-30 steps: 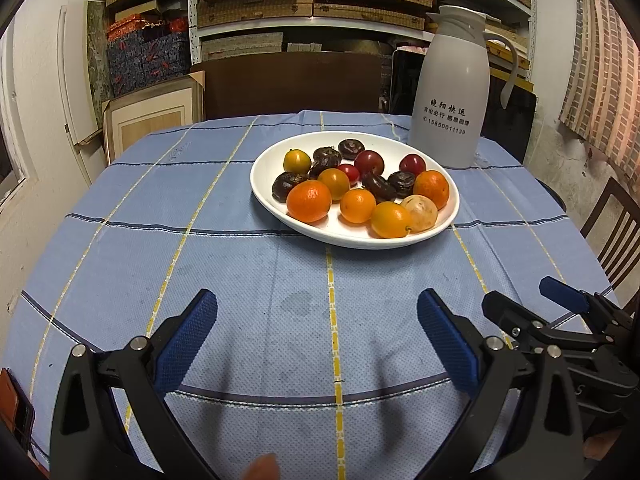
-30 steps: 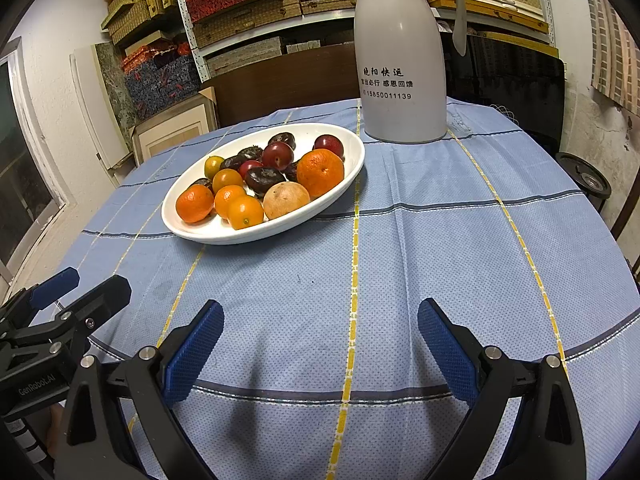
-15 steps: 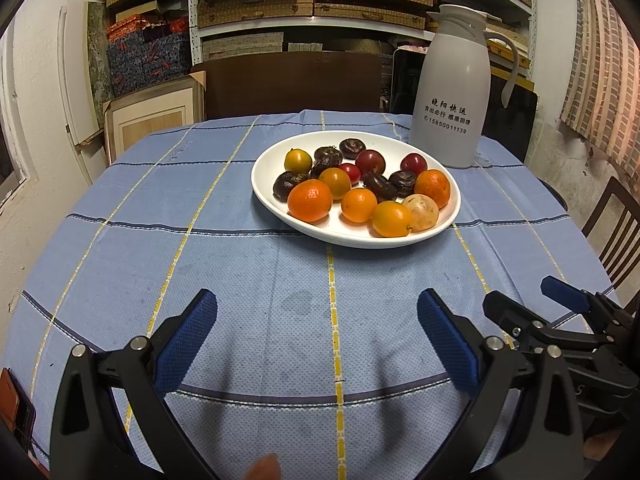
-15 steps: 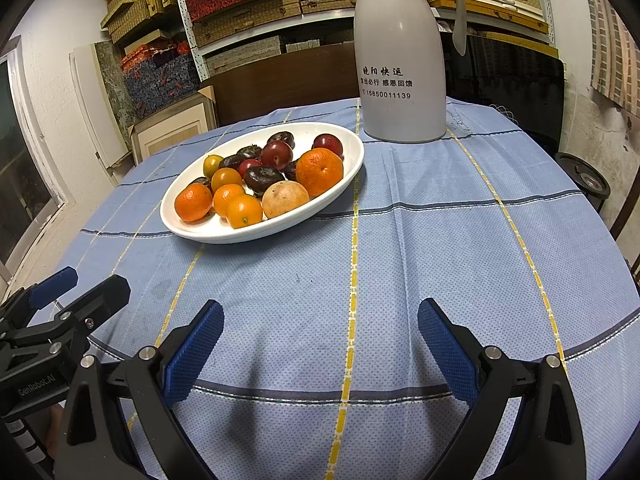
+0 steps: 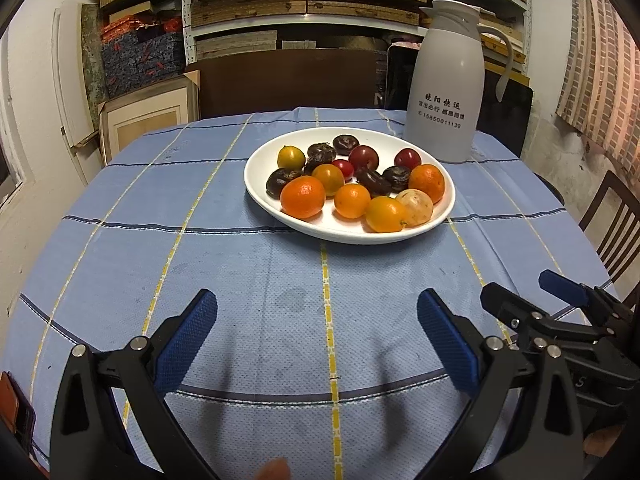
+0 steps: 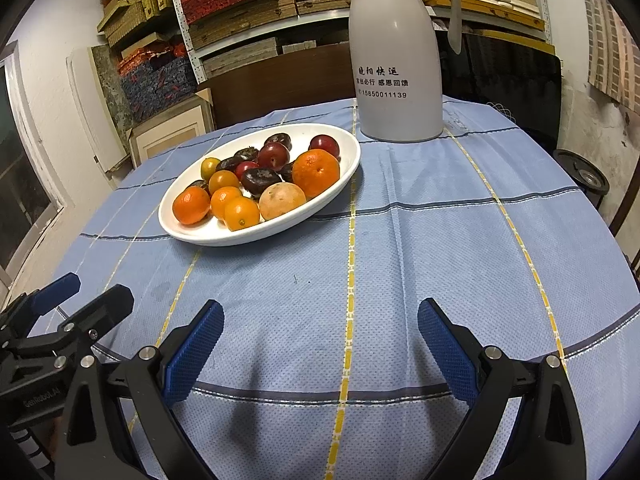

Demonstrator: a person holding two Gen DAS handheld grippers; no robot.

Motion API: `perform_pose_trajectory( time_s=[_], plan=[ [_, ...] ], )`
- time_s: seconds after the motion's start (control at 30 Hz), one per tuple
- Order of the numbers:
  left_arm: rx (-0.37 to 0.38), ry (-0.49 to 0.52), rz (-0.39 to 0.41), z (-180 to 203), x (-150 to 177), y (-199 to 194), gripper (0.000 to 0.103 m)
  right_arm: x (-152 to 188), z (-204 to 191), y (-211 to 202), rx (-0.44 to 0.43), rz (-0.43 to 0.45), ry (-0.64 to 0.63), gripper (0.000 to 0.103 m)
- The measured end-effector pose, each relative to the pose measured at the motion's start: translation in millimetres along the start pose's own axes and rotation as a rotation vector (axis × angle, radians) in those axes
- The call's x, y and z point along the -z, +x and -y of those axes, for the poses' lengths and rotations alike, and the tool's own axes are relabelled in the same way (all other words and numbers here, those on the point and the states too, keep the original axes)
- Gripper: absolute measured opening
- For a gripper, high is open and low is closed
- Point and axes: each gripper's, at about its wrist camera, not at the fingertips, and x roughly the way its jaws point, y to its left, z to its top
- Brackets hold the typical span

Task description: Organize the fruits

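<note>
A white oval plate sits past the middle of the blue checked tablecloth. It holds several fruits: oranges such as a large one, red plums, dark wrinkled fruits and a pale tan fruit. My left gripper hovers open over the near cloth, well short of the plate. My right gripper is open too, near the front edge, right of the plate. Each gripper shows in the other's view: right, left.
A tall white thermos jug stands behind the plate at its right. A dark wooden chair is at the table's right side. Shelves of stacked boxes and a framed panel stand behind the table.
Both views have shifted only slightly; the plate sits a touch lower and more left in the right wrist view. Both grippers stay open.
</note>
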Motion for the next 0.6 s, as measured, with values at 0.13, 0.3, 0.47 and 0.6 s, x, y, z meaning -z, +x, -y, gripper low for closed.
perform_pose_trajectory(
  time_s=[0.13,0.3,0.47,0.6],
  plan=[
    [0.018,-0.009,-0.008,-0.9,-1.5,0.2,0.098,-0.2,1.0,-0.9,-0.004,-0.001,0.004,0.098],
    [0.024,-0.014,-0.013,-1.4,-1.6,0.5,0.098,0.0,1.8,-1.3,-0.006,0.001,0.005,0.098],
    [0.055,-0.026,-0.008,-3.7,-2.8,0.2,0.098,0.9,-1.2,-1.1,-0.01,-0.003,-0.007,0.098],
    [-0.007,-0.01,0.065,-0.7,-1.1,-10.6,0.098,1.3,-5.3,-2.3,-0.012,-0.004,-0.018,0.098]
  ],
)
